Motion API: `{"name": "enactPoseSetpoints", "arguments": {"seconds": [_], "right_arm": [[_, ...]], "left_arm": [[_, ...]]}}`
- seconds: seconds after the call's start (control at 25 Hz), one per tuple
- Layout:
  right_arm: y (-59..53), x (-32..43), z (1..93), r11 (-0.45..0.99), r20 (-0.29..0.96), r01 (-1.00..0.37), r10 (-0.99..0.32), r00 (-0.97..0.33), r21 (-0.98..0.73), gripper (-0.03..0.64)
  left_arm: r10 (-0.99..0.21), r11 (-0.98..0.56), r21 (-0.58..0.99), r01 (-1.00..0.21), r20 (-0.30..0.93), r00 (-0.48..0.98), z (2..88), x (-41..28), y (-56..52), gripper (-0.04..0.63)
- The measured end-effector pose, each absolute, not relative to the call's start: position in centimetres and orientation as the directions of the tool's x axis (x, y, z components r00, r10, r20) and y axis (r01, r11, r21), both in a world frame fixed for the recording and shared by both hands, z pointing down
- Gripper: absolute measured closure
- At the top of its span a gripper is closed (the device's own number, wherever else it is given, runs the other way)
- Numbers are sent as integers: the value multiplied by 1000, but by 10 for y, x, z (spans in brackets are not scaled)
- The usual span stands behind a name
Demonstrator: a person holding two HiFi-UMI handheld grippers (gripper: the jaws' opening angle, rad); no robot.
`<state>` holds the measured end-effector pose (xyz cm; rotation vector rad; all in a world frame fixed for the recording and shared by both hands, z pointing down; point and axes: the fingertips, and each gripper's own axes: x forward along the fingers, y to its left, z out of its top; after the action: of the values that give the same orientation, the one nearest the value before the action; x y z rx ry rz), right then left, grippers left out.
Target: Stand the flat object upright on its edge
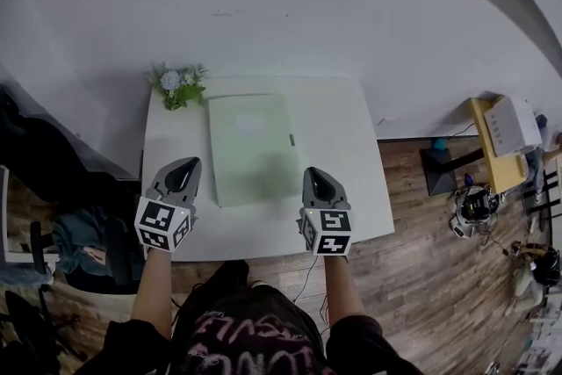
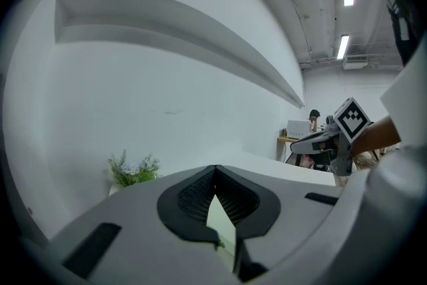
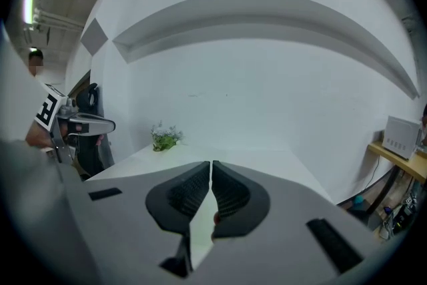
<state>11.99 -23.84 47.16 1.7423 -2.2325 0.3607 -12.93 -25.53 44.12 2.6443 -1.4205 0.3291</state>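
Observation:
A flat pale green folder [image 1: 250,147] lies face up in the middle of the white table [image 1: 351,145]. My left gripper [image 1: 185,166] hovers over the table's front left part, just left of the folder, shut and empty. The right gripper [image 1: 314,176] is at the folder's front right corner, also shut with nothing held. In the left gripper view the jaws meet at the tips [image 2: 215,173], with a sliver of pale green showing through the gap behind them. The right gripper view has its jaws closed together [image 3: 209,166] above the white tabletop [image 3: 200,153].
A small potted plant with pale flowers [image 1: 178,84] stands at the table's back left corner, close to the white wall. Right of the table are a wooden side table with a white box [image 1: 509,126] and cables on the wood floor. Dark clutter sits to the left.

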Motion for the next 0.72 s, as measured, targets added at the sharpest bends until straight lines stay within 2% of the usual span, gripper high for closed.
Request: {"name": "enactPoseSetpoints", "arguments": {"seconds": [0.4,0.72], "right_arm": [[-267,124,491,236,427,-971,-874,-232,-44,589],[-281,129,510,298,460,-951,-836,-301,-81,589]], "left_arm": [[-779,-558,57,-828,309,546,467,-126,-279,581],[-796,-495,66,-866,364,483,483,-119,-279,580]]}}
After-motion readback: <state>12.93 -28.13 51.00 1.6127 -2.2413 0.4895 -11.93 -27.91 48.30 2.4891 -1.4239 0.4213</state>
